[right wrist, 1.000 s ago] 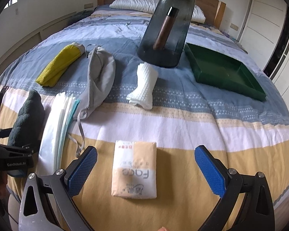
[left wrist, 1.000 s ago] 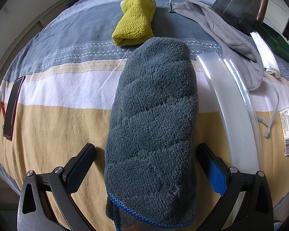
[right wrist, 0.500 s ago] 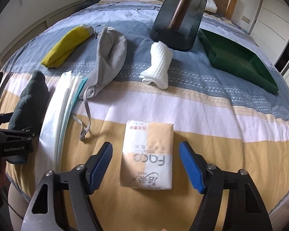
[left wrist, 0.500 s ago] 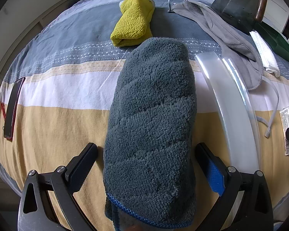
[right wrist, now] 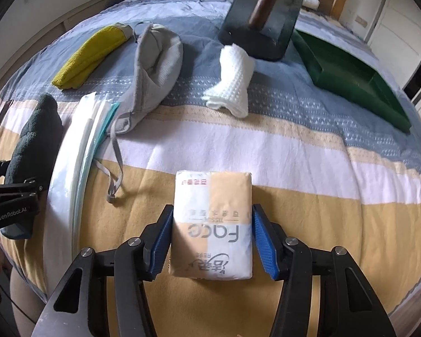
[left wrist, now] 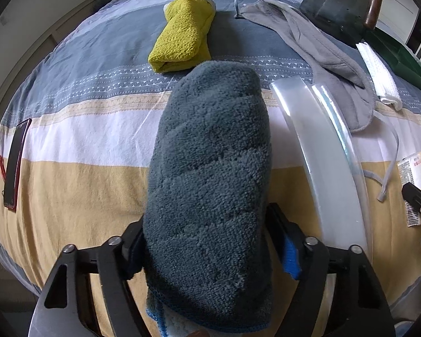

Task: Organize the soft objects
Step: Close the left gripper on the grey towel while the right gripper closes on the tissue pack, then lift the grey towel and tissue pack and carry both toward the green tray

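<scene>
- Plainly legible, the tissue pack [right wrist: 213,224] carries the word "Face" in large grey letters, upside down to the right wrist camera, with "TISSUE" in small print beside it and Chinese characters too small to read; a red band of characters marks its far end.
- On the left gripper's body, seen from the right wrist view, white lettering reads "GenRobot.AI".
- Right gripper [right wrist: 212,238]: its blue-padded jaws are closing, the tissue pack between them; the left pad touches the pack's side, the right pad sits just beside the other side with a thin gap.
- Left gripper [left wrist: 207,241]: its jaws are closing on the rolled dark grey towel [left wrist: 210,168], both pads pressed into the pile near its close end.
- Bedspread [right wrist: 322,168]: striped in mustard, white and blue-grey with bands of small triangles.
- On it lie a yellow towel [left wrist: 182,45], a grey hat [right wrist: 154,64] with cords, a white cloth [right wrist: 233,78], a clear plastic folder [left wrist: 322,168], a green tray [right wrist: 350,75], a dark glass vase [right wrist: 266,14] and a phone [left wrist: 14,163] in a red case.
- Room: a wooden headboard, a pillow and white walls beyond.
</scene>
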The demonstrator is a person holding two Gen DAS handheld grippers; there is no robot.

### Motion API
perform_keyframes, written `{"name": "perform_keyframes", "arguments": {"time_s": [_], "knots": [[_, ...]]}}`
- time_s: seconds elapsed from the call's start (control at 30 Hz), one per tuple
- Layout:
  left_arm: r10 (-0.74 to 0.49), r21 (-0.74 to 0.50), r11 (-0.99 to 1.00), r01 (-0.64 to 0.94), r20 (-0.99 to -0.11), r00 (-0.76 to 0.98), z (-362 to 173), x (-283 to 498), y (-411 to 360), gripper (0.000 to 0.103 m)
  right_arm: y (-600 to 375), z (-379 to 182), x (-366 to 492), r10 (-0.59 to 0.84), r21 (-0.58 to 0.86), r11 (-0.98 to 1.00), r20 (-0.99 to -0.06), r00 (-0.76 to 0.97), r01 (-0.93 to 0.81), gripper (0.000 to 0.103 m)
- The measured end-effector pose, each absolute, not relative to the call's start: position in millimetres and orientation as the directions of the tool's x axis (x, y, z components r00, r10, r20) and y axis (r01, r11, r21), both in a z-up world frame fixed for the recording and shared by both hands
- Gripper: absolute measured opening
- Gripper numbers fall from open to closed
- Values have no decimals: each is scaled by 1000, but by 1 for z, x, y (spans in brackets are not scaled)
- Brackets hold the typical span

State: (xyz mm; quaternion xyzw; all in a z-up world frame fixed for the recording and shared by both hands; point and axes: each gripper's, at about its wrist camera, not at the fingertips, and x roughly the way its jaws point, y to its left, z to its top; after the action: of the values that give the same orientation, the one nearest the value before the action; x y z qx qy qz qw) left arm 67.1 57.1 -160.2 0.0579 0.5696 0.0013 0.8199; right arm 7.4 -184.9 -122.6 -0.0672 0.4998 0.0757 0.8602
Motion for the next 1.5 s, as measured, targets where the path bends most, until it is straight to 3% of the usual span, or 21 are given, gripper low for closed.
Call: {"name": "perform_keyframes", "arguments": {"time_s": [0.2,0.5,1.07,1.5], "knots": [[88,120,990,69,-931,354,-157,72,53,46,-186,-124,9,74,-34,978,-870,488,-208,52],[107,137,989,60,-929,354,-154,69,46,28,-186,-124,6,84,-41,972,-860,503,-232,48],[96,113,993,22,-918,385,-145,57,56,25,-189,-108,-2,104,-49,965,-832,545,-259,45],[103,107,994,-18,-875,473,-95,37,54,25,-189,-58,-25,134,-59,959,-767,627,-276,45]]}}
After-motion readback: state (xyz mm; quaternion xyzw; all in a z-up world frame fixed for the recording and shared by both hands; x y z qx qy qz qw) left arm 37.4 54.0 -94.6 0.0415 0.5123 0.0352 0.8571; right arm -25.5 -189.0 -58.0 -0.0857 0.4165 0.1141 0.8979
